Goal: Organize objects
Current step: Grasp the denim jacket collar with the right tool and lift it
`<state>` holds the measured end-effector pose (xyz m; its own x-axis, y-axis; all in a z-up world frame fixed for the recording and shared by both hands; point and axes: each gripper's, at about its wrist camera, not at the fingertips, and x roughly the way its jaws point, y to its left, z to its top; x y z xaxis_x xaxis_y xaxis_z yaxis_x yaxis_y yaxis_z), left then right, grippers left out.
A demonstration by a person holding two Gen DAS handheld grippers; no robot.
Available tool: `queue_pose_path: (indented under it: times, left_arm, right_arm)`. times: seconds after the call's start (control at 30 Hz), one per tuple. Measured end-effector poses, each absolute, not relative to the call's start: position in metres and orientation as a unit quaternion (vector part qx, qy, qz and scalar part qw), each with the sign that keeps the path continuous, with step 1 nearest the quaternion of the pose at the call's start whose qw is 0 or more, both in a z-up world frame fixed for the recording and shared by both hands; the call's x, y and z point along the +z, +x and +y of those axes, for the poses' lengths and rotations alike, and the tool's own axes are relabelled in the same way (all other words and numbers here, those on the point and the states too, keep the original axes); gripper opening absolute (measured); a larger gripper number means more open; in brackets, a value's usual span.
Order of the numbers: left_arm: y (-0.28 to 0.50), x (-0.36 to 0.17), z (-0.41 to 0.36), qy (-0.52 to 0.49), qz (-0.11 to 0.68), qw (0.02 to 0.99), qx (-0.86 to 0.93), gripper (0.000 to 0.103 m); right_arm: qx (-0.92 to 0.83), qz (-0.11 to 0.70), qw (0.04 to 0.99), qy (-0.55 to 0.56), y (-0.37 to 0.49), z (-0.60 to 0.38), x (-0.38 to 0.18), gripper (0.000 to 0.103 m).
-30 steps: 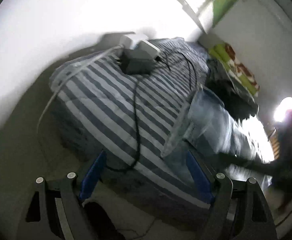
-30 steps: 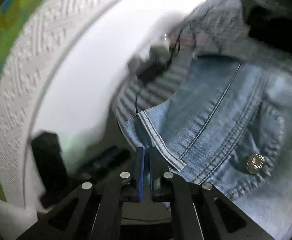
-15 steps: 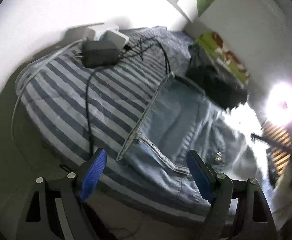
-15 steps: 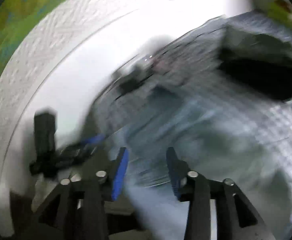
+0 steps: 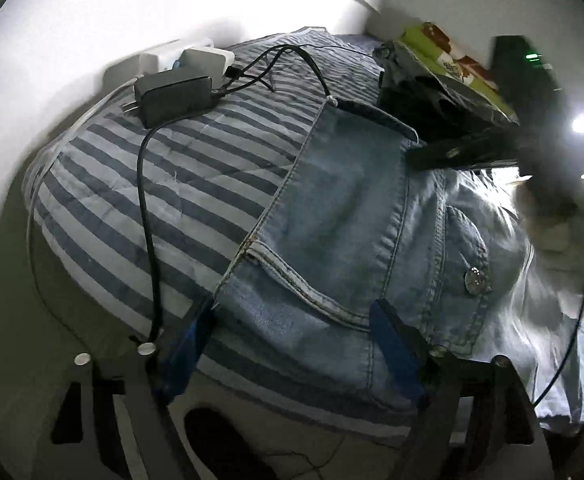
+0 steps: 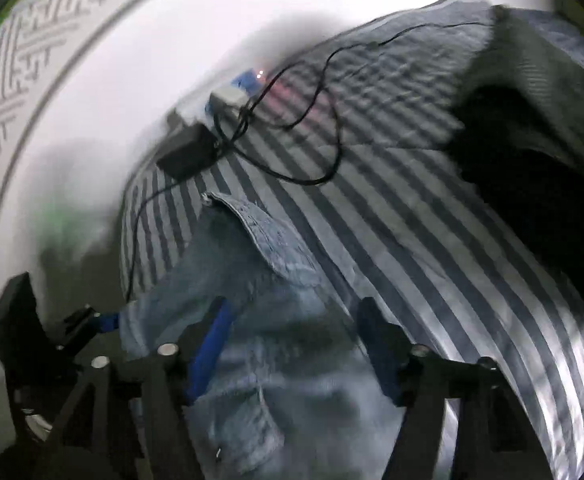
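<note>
A light blue denim jacket lies spread on a striped bed cover; it also shows in the right wrist view. My left gripper is open, its blue-padded fingers straddling the jacket's near hem. My right gripper is open and empty, just above the jacket, with the cloth between and below its fingers. The right gripper's dark body also shows over the jacket's far side in the left wrist view.
A black power adapter and white chargers with black cables lie at the bed's far corner by the white wall. Dark clothing is piled farther back on the bed. The floor lies left of the bed.
My right gripper has let go of the jacket's edge and opened. The jacket now lies flat on the bed. My left gripper has moved closer to its hem.
</note>
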<state>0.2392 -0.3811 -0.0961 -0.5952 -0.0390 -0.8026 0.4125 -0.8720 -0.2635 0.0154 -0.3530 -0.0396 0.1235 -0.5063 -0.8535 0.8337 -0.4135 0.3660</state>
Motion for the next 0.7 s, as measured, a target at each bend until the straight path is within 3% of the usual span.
queue_pose_path:
  times: [0.03,0.1,0.13,0.17,0.2,0.3,0.4,0.7]
  left_arm:
    - [0.238,-0.095,-0.38,0.43,0.218,0.127,-0.867,0.07]
    - [0.238,-0.095,-0.377,0.431,0.221,0.112,-0.868,0.048]
    - [0.236,-0.094,-0.375,0.432,0.22,0.108,-0.868,0.045]
    - [0.235,-0.094,-0.374,0.432,0.219,0.106,-0.868,0.037]
    - [0.236,-0.094,-0.375,0.429,0.228,0.103,-0.868,0.027]
    - [0.236,-0.091,-0.375,0.417,0.256,0.098,-0.867,0.012]
    - [0.239,-0.078,-0.371,0.395,0.251,0.1,-0.878,0.007]
    - [0.249,-0.045,-0.399,0.343,0.247,0.139,-0.896,0.007]
  right_arm:
    - [-0.633,0.156,0.525,0.547,0.014,-0.356,-0.047,0.062]
    - [-0.622,0.165,0.529,0.553,0.015,-0.361,-0.058,0.061]
    - [-0.624,0.165,0.535,0.546,0.017,-0.361,-0.058,0.058]
    - [-0.615,0.159,0.545,0.547,0.018,-0.358,-0.057,0.041]
    - [-0.616,0.154,0.543,0.549,0.017,-0.355,-0.057,0.032]
    - [-0.623,0.125,0.543,0.549,0.018,-0.342,-0.049,0.019]
    - [-0.647,0.114,0.546,0.52,0.026,-0.332,-0.028,0.012]
    - [-0.686,0.134,0.548,0.459,0.034,-0.365,0.02,0.01]
